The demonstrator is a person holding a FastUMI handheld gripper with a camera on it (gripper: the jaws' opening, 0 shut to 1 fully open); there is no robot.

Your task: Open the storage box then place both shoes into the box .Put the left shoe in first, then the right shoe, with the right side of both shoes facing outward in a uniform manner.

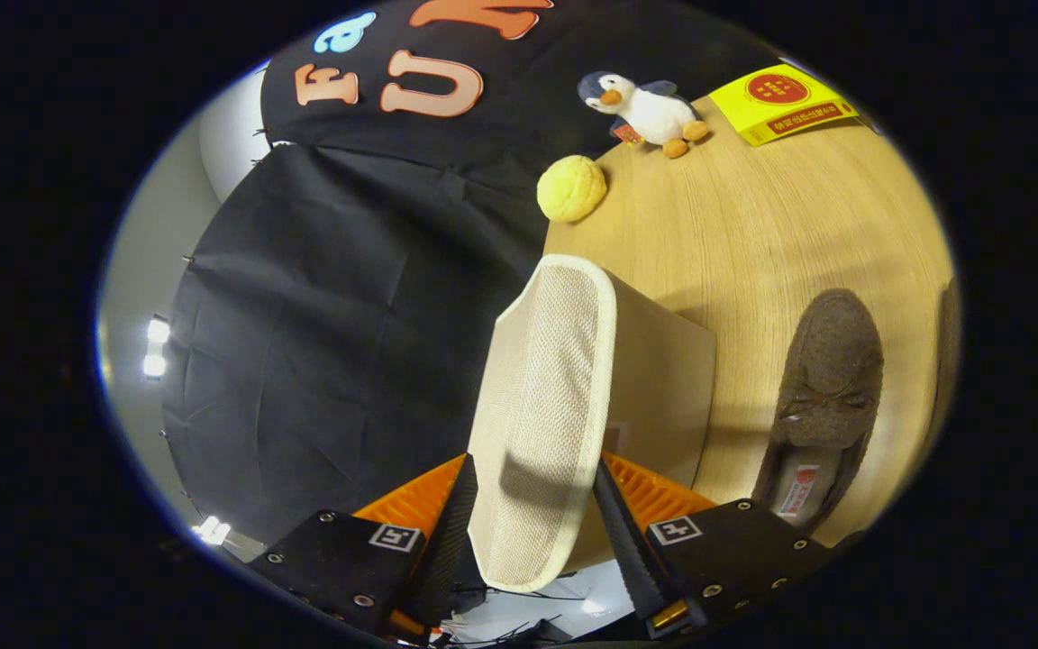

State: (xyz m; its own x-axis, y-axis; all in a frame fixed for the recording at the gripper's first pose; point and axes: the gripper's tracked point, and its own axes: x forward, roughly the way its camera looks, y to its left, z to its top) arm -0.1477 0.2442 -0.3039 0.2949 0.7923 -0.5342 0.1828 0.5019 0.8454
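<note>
Gripper view: gripper fingers clamp both sides of the beige storage box lid (woven mesh face, lifted on edge); box body just behind it on the wooden table; brown shoe beside the box; plush penguin and yellow ball beyond.

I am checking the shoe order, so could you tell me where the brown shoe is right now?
The brown shoe lies on the wooden table, beside the beige box, whose lid stands between the gripper fingers.
</note>
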